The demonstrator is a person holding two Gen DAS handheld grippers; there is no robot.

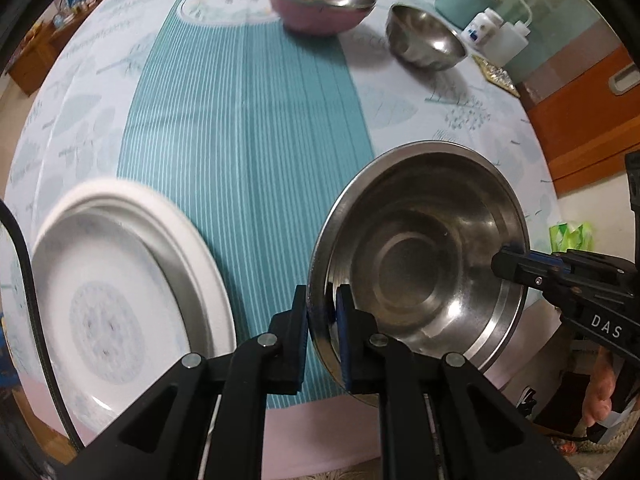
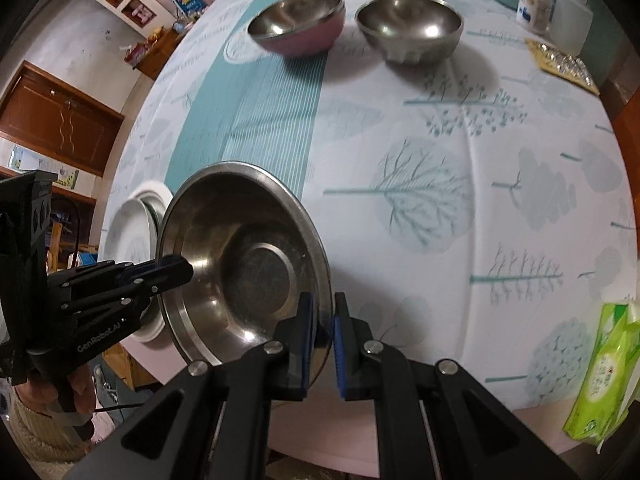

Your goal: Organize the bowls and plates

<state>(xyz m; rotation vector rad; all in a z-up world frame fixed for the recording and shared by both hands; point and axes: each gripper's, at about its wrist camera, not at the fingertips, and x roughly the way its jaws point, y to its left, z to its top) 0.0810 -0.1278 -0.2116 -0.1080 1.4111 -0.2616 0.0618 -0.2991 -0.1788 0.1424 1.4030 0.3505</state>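
A wide, shallow steel dish [image 1: 420,264] [image 2: 244,264] hangs over the near edge of the table, held by both grippers. My left gripper [image 1: 322,314] is shut on its left rim, one pad inside and one outside. On the opposite rim my right gripper [image 2: 325,320] is shut in the same way. Each gripper shows in the other's view: the right gripper [image 1: 506,264] and the left gripper [image 2: 176,270]. A white patterned plate [image 1: 120,292] [image 2: 132,232] lies to the dish's left. A pink-sided steel bowl [image 1: 320,0] [image 2: 298,26] and a plain steel bowl [image 1: 424,38] [image 2: 408,28] stand at the far side.
The table wears a pale cloth with a teal striped band [image 1: 240,140]. At the far right stand a white pill bottle [image 2: 534,0], a clear plastic bottle [image 2: 570,20], a teal container [image 1: 460,0] and a gold mat [image 2: 560,62]. A green tissue pack [image 2: 600,372] lies near right.
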